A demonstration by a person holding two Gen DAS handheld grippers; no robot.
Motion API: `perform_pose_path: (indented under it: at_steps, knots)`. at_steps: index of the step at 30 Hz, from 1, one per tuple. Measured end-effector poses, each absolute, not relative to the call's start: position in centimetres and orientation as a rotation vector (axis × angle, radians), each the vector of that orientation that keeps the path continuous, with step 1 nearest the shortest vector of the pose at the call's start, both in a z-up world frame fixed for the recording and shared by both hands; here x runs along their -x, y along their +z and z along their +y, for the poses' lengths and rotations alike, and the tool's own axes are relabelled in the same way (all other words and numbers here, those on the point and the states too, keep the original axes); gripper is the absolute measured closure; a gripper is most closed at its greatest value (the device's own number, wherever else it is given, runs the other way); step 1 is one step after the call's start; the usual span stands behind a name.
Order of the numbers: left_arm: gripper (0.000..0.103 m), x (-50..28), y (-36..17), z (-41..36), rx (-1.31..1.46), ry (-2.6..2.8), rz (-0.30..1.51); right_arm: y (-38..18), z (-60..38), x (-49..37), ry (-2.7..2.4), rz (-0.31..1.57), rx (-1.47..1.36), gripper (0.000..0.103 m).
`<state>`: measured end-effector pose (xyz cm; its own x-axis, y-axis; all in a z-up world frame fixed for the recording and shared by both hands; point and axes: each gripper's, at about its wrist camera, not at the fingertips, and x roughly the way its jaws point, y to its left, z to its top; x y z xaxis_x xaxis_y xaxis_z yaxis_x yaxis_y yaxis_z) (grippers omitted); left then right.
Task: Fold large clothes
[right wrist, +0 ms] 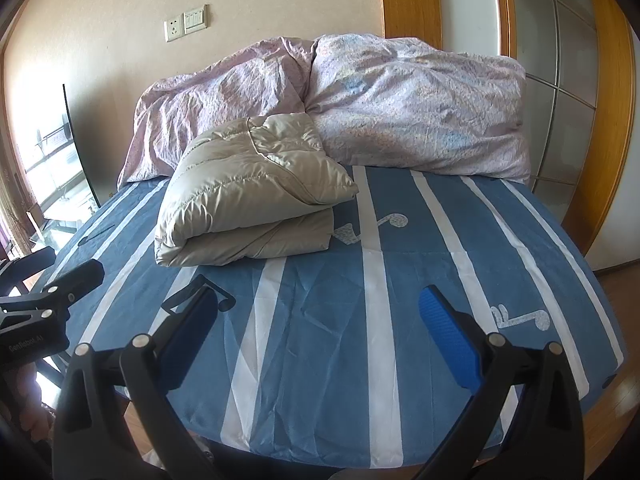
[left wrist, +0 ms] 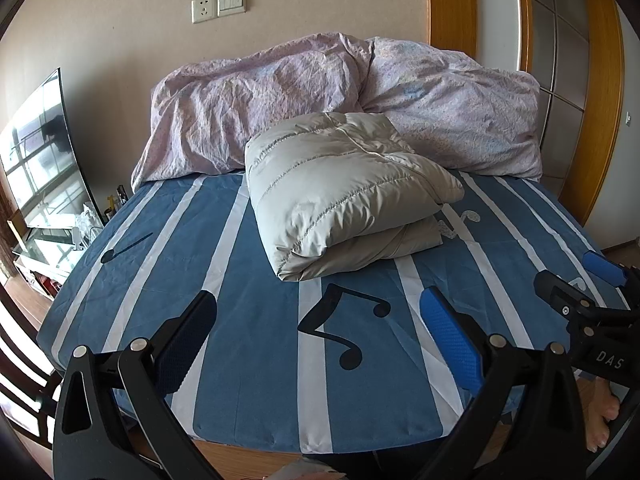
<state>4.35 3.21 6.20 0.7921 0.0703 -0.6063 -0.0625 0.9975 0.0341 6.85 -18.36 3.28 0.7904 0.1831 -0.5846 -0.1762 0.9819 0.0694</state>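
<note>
Left wrist view: folded puffer jacket [left wrist: 344, 196] rests mid-bed [left wrist: 248, 360]; left gripper [left wrist: 316, 320] and right gripper [right wrist: 320, 320] hang near, jaws wide, empty, apparently finished

My left gripper [left wrist: 316, 312] fills the bottom of the frame, its two fingers spread wide with nothing between them, hanging over the near edge of the bed [left wrist: 248, 380]. The sheet is blue with white stripes and black music notes. In the middle of the frame lies a beige puffer jacket [left wrist: 340, 192], folded into a thick bundle, its far edge against the crumpled pink duvet [left wrist: 280, 100] heaped along the wall. At the right edge my right gripper [left wrist: 592, 276] pokes in, blue-padded, apart from the jacket. At lower right, bare toes [left wrist: 604, 420] show on the wood floor. A television [left wrist: 40, 148] stands at left.
</note>
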Motion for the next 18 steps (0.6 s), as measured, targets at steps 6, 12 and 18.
perform_pose_path:
  at_steps: [6, 12, 18]
  knots:
    - [0.001, -4.35, 6.20, 3.20, -0.009, 0.074, 0.654, 3.29, -18.38, -6.94, 0.194, 0.631, -0.011, 0.002]
    - [0.001, -4.37, 6.20, 3.28, -0.009, 0.075, 0.655, 3.30, -18.41, -6.94, 0.193, 0.631, -0.012, 0.002]
    - [0.001, -4.39, 6.20, 3.34, -0.008, 0.074, 0.656, 3.31, -18.38, -6.95, 0.193, 0.630, -0.010, 0.002]
